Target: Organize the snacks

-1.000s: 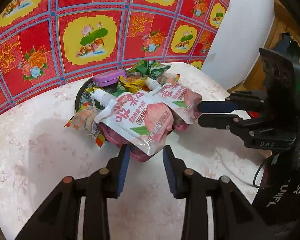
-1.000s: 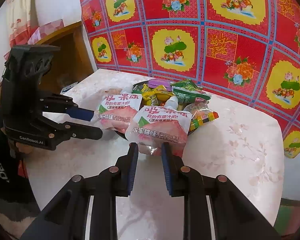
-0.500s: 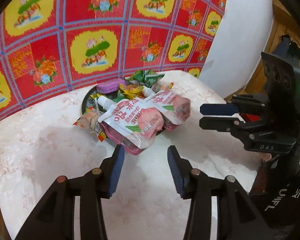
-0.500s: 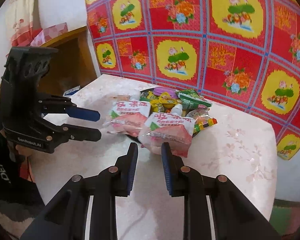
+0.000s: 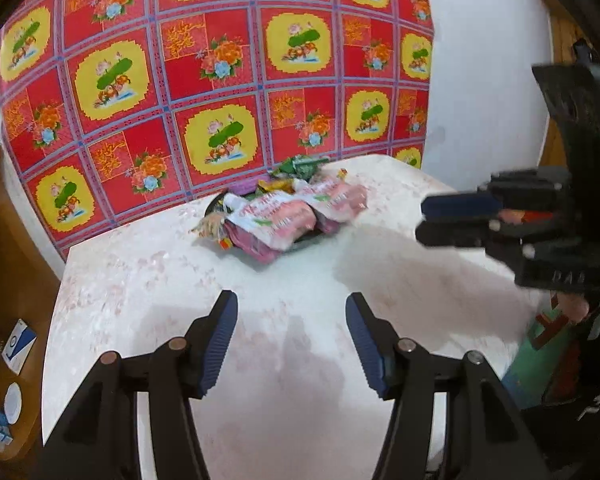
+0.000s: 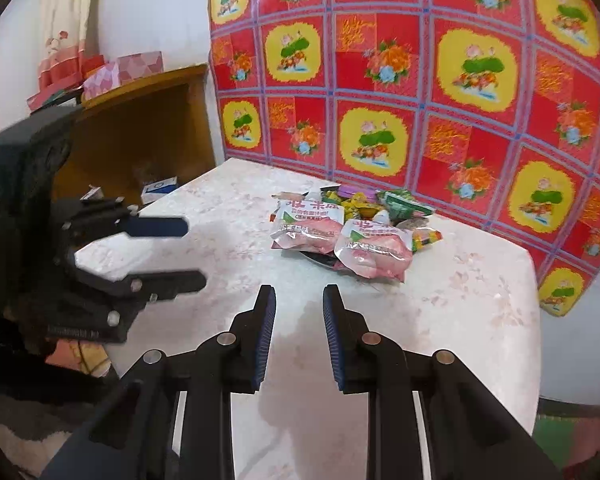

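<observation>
A heap of snacks sits on a dark plate [image 5: 211, 207] at the far side of the pale marble table [image 5: 148, 280]. On top lie two pink peach jelly pouches [image 6: 308, 228] [image 6: 376, 249], seen from the left wrist as pouches [image 5: 278, 218] [image 5: 340, 197]. Behind them are a green packet [image 6: 404, 204] and small yellow sweets. My left gripper [image 5: 290, 304] hovers well short of the heap, its jaws opening, nothing between them; from the right it shows as the left gripper [image 6: 196, 254]. My right gripper [image 6: 299, 294] is shut and holds nothing; it shows as the right gripper [image 5: 422, 220] in the left wrist view.
A red and yellow floral cloth [image 5: 220, 80] covers the wall behind the table. A wooden cabinet [image 6: 140, 128] stands at the left with pink boxes [image 6: 136, 66] on top. Small blue and white boxes [image 5: 18, 344] lie on a lower wooden surface beyond the table's left edge.
Both grippers have drawn back from the snack heap, which now looks smaller and farther. The left jaws have spread wider. The right jaws stay as close as before.
</observation>
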Demonstrator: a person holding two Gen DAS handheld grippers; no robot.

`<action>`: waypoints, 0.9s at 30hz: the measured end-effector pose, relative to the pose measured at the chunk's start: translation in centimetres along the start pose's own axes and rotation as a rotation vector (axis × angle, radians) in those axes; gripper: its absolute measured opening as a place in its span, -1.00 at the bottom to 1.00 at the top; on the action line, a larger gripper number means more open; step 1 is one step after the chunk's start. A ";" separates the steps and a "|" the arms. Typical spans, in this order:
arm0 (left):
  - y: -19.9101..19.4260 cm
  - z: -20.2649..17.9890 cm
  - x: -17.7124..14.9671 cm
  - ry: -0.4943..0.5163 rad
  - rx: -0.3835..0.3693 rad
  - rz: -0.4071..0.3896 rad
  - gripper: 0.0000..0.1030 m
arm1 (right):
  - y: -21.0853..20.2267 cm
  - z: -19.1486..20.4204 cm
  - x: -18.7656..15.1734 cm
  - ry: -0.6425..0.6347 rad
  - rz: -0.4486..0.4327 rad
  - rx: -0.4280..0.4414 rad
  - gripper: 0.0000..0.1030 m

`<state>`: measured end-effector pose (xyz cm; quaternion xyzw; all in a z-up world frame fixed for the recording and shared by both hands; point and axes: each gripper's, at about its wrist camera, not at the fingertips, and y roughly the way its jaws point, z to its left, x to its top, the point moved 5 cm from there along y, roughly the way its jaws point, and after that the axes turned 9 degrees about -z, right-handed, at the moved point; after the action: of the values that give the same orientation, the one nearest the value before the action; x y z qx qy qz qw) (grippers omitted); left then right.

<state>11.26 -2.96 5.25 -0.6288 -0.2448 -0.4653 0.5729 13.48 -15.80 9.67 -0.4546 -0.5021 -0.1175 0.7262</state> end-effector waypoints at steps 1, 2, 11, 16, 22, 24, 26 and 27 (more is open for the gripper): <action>-0.3 -0.3 -0.3 0.005 0.006 0.001 0.16 | -0.4 0.2 -0.1 0.000 -0.008 -0.004 -0.50; -0.7 -0.5 -0.6 0.009 0.013 -0.001 0.16 | -0.9 0.6 -0.3 0.001 -0.021 -0.010 -0.50; -3.5 -2.2 -3.0 0.021 0.048 -0.037 0.28 | -2.8 3.3 -2.8 0.000 -0.035 -0.031 -0.50; -3.9 -2.8 -5.0 0.013 0.070 -0.029 0.29 | -2.8 4.4 -4.5 0.009 -0.025 -0.067 -0.50; -3.1 -2.1 -7.0 -0.047 0.097 -0.002 0.31 | -2.0 3.8 -6.4 0.078 0.000 -0.164 -0.50; -2.5 -1.6 -7.4 -0.083 0.106 0.000 0.39 | -1.3 3.2 -7.0 0.114 0.014 -0.210 -0.50; -1.9 -1.1 -7.6 -0.110 0.116 -0.002 0.43 | -0.7 2.7 -7.5 0.139 0.019 -0.235 -0.50; -1.2 -0.7 -7.8 -0.123 0.132 0.010 0.43 | -0.3 2.4 -7.7 0.148 0.024 -0.257 -0.50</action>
<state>6.55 -1.60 -0.95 -0.6182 -0.3064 -0.4059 0.5994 8.13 -16.31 3.57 -0.5398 -0.4227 -0.2052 0.6985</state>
